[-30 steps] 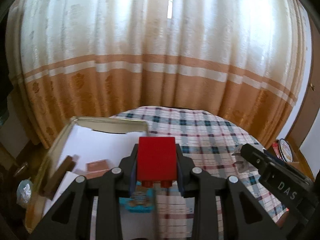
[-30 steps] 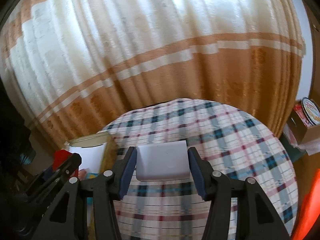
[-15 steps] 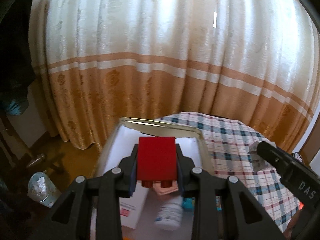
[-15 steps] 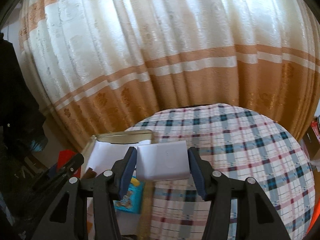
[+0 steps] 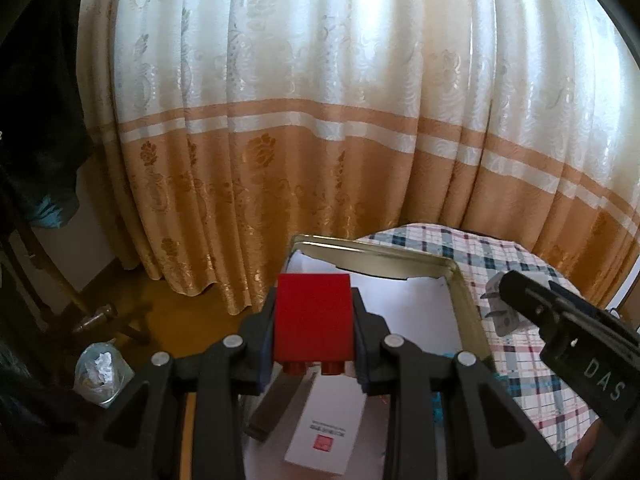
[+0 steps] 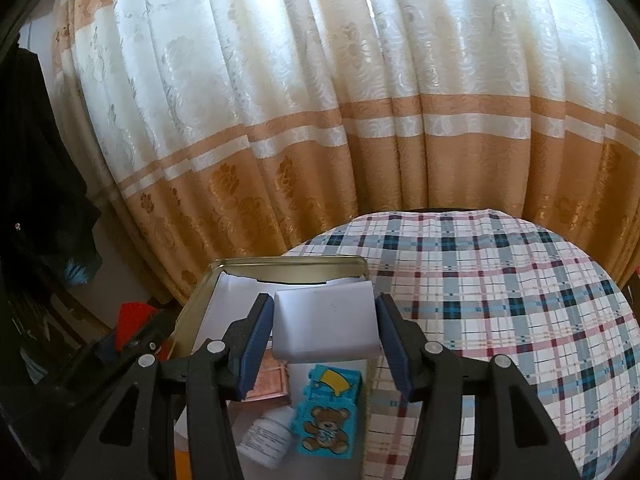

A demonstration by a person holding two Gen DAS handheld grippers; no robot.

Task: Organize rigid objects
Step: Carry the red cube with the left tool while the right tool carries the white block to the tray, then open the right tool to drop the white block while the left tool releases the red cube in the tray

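Observation:
My left gripper [image 5: 314, 330] is shut on a red toy brick [image 5: 313, 316] and holds it above the near left part of a gold metal tin [image 5: 466, 304] lined with white paper. My right gripper [image 6: 326, 330] is shut on a white block [image 6: 326, 326] and holds it above the same tin [image 6: 192, 312]. In the tin lie a white box with a red logo [image 5: 326, 428], a dark bar [image 5: 276, 404], a blue teddy-bear box [image 6: 326, 416], a white pill bottle [image 6: 266, 436] and a copper-pink box [image 6: 270, 382]. The right gripper also shows in the left wrist view [image 5: 568, 332].
The tin stands at the left edge of a round table with a plaid cloth [image 6: 500, 300]. A cream and orange curtain [image 5: 320, 140] hangs behind. On the floor to the left are a plastic bag [image 5: 100, 372] and chair legs [image 5: 100, 316].
Both grippers have swung left with their loads, from over the plaid cloth to over the tin. The tin's contents have come into view beneath them.

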